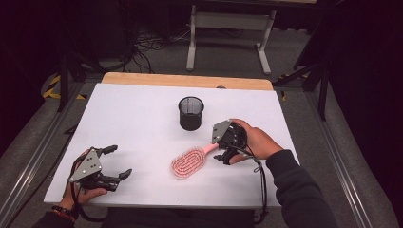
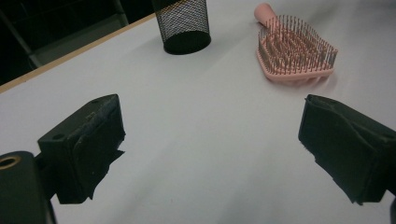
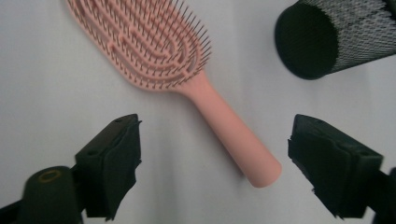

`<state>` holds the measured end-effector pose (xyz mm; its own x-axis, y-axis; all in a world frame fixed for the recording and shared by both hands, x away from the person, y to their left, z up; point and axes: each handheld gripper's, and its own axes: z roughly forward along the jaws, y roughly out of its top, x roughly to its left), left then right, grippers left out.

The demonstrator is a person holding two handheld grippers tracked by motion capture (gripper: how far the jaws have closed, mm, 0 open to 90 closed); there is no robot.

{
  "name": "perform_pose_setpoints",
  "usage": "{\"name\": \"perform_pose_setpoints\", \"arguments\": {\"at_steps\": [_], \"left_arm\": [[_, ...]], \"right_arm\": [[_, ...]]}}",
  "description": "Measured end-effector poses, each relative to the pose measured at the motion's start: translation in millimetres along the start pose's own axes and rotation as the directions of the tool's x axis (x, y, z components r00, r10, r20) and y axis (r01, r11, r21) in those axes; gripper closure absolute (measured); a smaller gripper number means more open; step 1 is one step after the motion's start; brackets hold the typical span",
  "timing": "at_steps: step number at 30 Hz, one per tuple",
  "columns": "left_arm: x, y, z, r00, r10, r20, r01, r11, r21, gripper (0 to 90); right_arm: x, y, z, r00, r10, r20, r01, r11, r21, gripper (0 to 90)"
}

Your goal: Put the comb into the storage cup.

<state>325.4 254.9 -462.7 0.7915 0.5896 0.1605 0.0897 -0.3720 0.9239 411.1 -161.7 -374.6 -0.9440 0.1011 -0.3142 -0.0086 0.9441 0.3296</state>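
Black jaws of the right tongs stand wide apart in the right gripper view, with the handle end of the pink hairbrush lying flat on the bench between them; neither pad touches the handle. From these tongs the brush head extends ahead and to the left, bristles up, and the black mesh cup stands ahead and to the right, clear of the brush. In the high view the right tongs sit at the handle end of the hairbrush, held in the person's right hand, with the mesh cup just beyond them. The left tongs rest at the near left corner of the bench, open and holding nothing, well apart from the brush. In the left gripper view their jaws frame bare bench surface, with the hairbrush ahead to the right and the cup ahead.
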Motion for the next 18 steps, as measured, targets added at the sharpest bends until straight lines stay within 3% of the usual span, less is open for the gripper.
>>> {"name": "perform_pose_setpoints", "arguments": {"at_steps": [6,13,16,18], "left_arm": [[0.6,-1.2,-0.9,1.0,-0.004,0.006,0.004,1.0,-0.006,7.7],[0.6,-1.8,-0.1,0.9997,-0.008,0.024,0.008,0.9999,-0.011,7.8],[1.0,-2.1,0.1,0.9994,-0.013,0.031,0.014,0.9999,-0.009,8.0],[0.6,-2.1,0.3,0.9994,-0.014,0.032,0.014,0.9998,-0.012,8.2]], "right_arm": [[-9.0,9.2,27.0,0.9947,-0.08,-0.065,0.086,0.992,0.096,25.4],[-15.6,17.4,45.1,0.9864,-0.116,-0.116,0.131,0.982,0.133,35.0],[-19.9,23.1,54.1,0.9797,-0.147,-0.136,0.169,0.972,0.163,42.0],[-21.0,25.1,57.2,0.9773,-0.156,-0.143,0.178,0.972,0.155,45.3]]}}
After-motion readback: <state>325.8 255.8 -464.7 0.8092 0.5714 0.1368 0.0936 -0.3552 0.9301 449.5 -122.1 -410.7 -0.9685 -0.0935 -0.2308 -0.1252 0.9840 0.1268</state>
